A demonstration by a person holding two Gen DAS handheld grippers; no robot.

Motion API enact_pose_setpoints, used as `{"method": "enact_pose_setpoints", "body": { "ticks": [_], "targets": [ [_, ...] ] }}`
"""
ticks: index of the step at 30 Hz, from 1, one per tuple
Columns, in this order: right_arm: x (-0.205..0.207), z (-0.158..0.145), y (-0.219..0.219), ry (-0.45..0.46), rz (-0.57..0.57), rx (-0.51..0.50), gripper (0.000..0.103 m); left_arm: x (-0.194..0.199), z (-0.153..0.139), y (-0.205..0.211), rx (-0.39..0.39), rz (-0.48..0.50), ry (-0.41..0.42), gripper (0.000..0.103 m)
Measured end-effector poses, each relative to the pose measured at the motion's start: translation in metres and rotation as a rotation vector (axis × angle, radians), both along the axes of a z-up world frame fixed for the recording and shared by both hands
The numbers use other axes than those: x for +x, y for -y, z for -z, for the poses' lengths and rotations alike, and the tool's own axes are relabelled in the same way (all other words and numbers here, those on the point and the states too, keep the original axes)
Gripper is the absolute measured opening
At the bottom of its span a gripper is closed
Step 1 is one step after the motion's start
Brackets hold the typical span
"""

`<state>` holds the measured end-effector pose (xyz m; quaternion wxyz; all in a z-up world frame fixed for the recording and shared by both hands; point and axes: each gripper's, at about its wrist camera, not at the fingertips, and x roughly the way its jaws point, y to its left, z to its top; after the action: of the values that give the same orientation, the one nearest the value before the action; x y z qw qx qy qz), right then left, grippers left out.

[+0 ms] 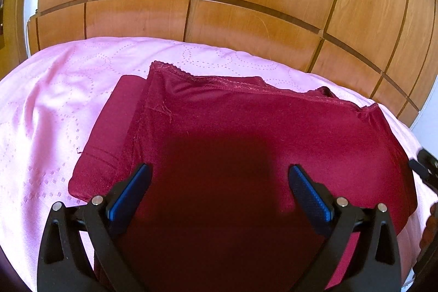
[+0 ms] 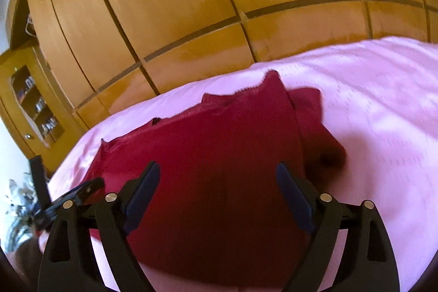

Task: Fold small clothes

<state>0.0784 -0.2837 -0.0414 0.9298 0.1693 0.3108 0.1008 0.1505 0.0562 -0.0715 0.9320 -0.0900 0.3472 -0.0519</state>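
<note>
On the pink bedspread (image 1: pixel 54 100), both tongs (image 1: pixel 219 177) (image 2: pixel 217 174) hover released over maroon underwear (image 1: pixel 246 127).

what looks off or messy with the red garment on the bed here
The dark red garment is folded unevenly: a flap sticks out past its left edge, and a loose thread hangs there. Nothing looks spilled or damaged.

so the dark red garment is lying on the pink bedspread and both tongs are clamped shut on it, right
Not quite. The dark red garment does lie on the pink bedspread, but both tongs are open: the left tongs in the left wrist view, the right tongs in the right wrist view.
</note>
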Motion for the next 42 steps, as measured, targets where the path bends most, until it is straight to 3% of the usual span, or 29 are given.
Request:
{"method": "enact_pose_setpoints", "body": {
  "ticks": [10,17,25,31,33,36,37,38,42],
  "targets": [
    [-0.025,0.039,0.062,-0.179,0.107,0.338,0.086,-0.007,0.000,0.000,0.017,0.032,-0.005,0.100],
    [-0.011,0.040,0.055,-0.170,0.074,0.318,0.087,-0.021,-0.003,-0.006,-0.001,0.051,0.020,0.101],
    [0.019,0.043,0.066,-0.169,0.096,0.357,0.087,-0.045,-0.005,-0.008,0.037,0.079,0.039,0.101],
    [0.035,0.045,0.062,-0.154,0.101,0.305,0.086,-0.055,-0.009,-0.015,0.029,0.077,0.044,0.101],
    [0.039,0.046,0.060,-0.150,0.107,0.285,0.082,-0.057,-0.012,-0.021,0.009,0.050,0.043,0.101],
    [0.039,0.049,0.064,-0.152,0.137,0.295,0.058,-0.057,-0.013,-0.035,-0.037,0.009,0.027,0.101],
    [0.039,0.051,0.067,-0.150,0.138,0.324,0.043,-0.057,-0.012,-0.043,-0.070,-0.014,0.012,0.101],
    [0.039,0.055,0.071,-0.155,0.131,0.374,0.038,-0.057,-0.011,-0.048,-0.086,-0.028,0.004,0.101],
    [0.037,0.054,0.071,-0.153,0.130,0.414,0.032,-0.059,-0.006,-0.071,-0.154,-0.098,-0.035,0.101]
  ]
}}
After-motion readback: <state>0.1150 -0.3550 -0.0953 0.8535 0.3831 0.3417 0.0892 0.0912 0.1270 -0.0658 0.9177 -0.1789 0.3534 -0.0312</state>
